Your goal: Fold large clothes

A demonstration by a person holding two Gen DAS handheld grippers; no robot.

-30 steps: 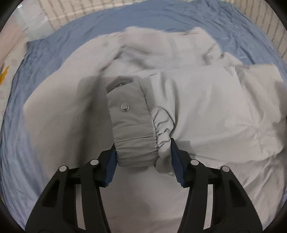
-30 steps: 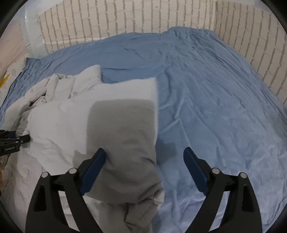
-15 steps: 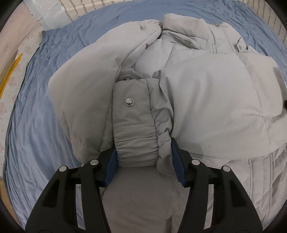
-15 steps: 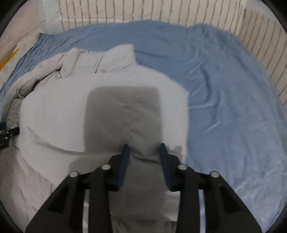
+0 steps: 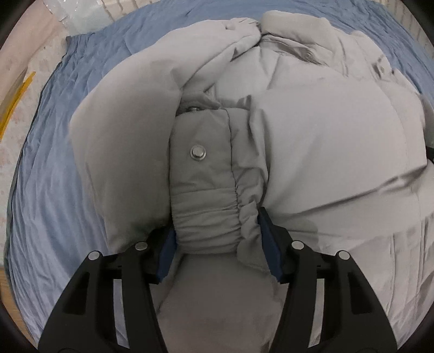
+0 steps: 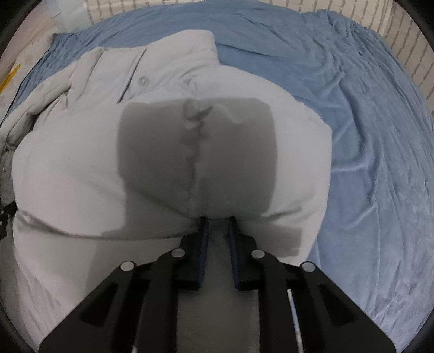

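Note:
A pale grey puffer jacket (image 5: 325, 135) lies bunched on a blue sheet (image 5: 48, 176). My left gripper (image 5: 217, 233) is shut on the jacket's elastic sleeve cuff (image 5: 200, 190), which bears a metal snap (image 5: 198, 152); the blue pads press both sides of the cuff. In the right wrist view the jacket (image 6: 81, 176) bulges as a puffed fold, with its collar and a snap at the upper left. My right gripper (image 6: 218, 225) is closing, its pads pinching a thin ridge of the jacket's fabric at the fold's near edge.
The blue sheet (image 6: 366, 135) spreads wrinkled to the right and far side. A brick-patterned wall (image 6: 407, 54) rims it at the right. A clear plastic box (image 5: 81, 13) and a yellow strip (image 5: 16, 100) sit off the sheet at the left.
The right gripper went from wide open to pinched on the jacket's fabric and came lower and closer. The left gripper carried the cuff across the jacket, so more of the jacket fills its view.

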